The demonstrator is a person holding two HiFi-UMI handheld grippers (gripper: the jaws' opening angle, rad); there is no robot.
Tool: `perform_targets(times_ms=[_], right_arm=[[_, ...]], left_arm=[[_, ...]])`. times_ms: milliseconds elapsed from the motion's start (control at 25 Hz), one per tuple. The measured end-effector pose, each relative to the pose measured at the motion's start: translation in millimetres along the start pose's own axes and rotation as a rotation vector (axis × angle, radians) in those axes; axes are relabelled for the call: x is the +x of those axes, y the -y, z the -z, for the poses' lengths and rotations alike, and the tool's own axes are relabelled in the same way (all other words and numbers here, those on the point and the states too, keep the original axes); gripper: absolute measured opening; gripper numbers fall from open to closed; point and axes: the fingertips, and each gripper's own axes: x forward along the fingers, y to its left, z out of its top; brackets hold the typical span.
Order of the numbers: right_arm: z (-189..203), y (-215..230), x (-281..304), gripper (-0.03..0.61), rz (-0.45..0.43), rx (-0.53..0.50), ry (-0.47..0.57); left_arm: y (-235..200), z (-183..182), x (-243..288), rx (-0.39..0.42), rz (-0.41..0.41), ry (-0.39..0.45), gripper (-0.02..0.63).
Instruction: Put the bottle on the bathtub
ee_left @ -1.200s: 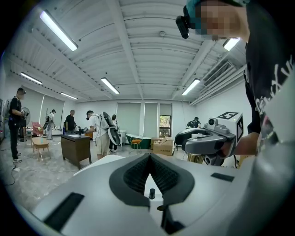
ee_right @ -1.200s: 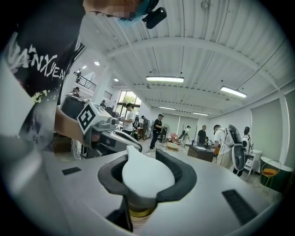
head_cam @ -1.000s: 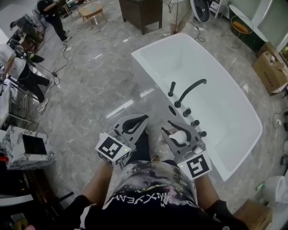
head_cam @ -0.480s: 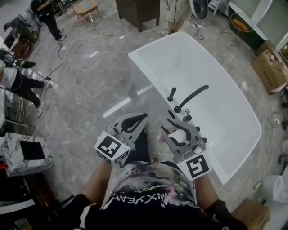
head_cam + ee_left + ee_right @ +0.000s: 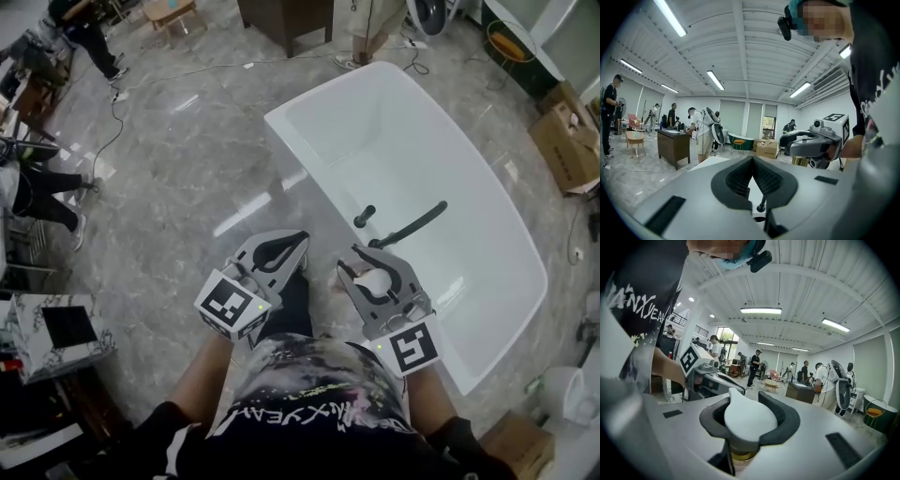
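Carry step: your right gripper is clamped on the white-capped bottle with the gold collar, close to the near rim of the white freestanding bathtub at 1 o'clock. Your left gripper has its jaws pressed together and empty. Next move, I'd say: bring the bottle over the flat rim by the black curved faucet, seat it upright, then release.
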Motion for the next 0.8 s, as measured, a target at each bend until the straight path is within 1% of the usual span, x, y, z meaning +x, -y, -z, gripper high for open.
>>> perform_targets(times_ms=[280,480,600,800], right_arm=[[8.2,60.1,63.3,0.107,0.02,-0.01,-0.054],[-1.4,100.7,100.2,0.107,0.056,0.03,-0.028],[-5.0,116.7,122.0,0.107,0.069,0.035,-0.036],[-6.3,137.0,155.1,0.107,0.093,0.038,-0.051]], left_arm=[[-71.0,-13.0,49.3,-0.02,0.026,-0.012,0.014],[-111.9,-26.7,76.6,-0.032,0.053,-0.02,0.014],[-137.4,-29.6,85.1,-0.028,0.062,-0.029,0.014],[-171.4,-40.4,98.7,-0.044,0.087,0.002,0.014]])
